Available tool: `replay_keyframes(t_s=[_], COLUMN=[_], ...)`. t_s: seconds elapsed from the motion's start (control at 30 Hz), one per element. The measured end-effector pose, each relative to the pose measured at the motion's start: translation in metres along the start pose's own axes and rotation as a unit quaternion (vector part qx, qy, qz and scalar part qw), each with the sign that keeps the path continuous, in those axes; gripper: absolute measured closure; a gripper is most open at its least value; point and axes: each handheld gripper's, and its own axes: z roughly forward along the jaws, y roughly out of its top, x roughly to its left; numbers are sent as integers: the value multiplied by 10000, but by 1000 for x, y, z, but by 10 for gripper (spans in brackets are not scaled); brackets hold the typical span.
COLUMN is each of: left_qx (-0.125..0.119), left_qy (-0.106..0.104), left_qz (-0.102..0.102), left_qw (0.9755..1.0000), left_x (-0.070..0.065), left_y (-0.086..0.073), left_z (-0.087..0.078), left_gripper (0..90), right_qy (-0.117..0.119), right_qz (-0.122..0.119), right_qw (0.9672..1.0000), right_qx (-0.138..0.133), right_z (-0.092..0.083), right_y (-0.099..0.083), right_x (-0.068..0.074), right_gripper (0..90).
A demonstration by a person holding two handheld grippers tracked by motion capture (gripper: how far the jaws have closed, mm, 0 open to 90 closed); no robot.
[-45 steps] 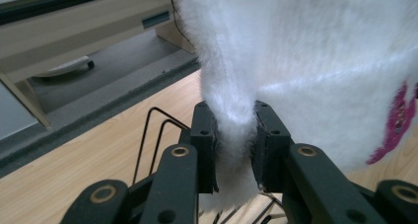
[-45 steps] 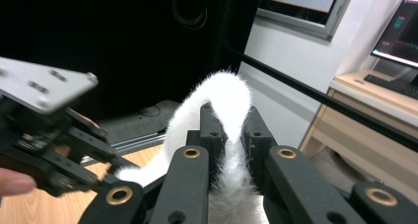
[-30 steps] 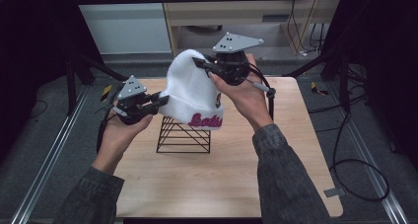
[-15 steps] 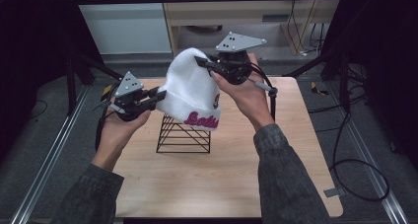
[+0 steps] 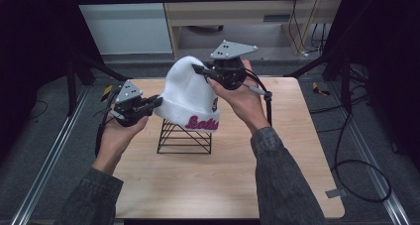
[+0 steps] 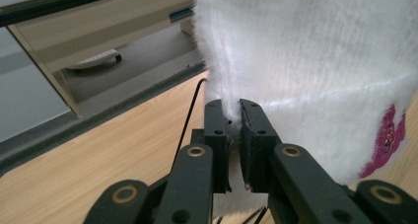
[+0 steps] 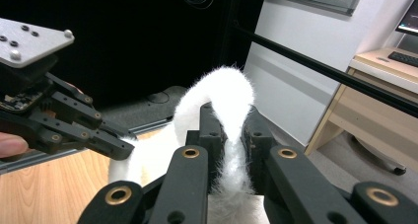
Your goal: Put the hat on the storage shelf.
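Beanie (image 5: 190, 93) above wire rack (image 5: 184, 138), wooden table (image 5: 198, 180).

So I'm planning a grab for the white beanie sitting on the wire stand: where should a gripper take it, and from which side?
Pinch the white beanie at its folded brim, coming in level from the side. The knit is soft and drapes over the wire stand, so a fold fits between the jaws, as in the left gripper.

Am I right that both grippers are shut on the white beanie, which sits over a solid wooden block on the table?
Not quite: the white beanie sits over a black wire stand, not a wooden block, as the high view shows. The left gripper and right gripper are indeed both shut on it, over the table.
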Motion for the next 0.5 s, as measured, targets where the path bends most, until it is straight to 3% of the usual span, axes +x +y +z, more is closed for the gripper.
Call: replay_keyframes(t_s=[0.13, 0.5], left_qx=[-1, -16], left_qy=[-34, 125], left_qz=[-110, -162], left_qw=[9999, 9998], left_x=[3, 8], left_y=[-5, -18], left_z=[0, -1], left_gripper=[847, 852], right_qy=[43, 116], right_qz=[-41, -63], right_qw=[10000, 9999], right_qx=[13, 53], right_z=[3, 10], right_y=[2, -1], right_x=[5, 10], right_gripper=[830, 830])
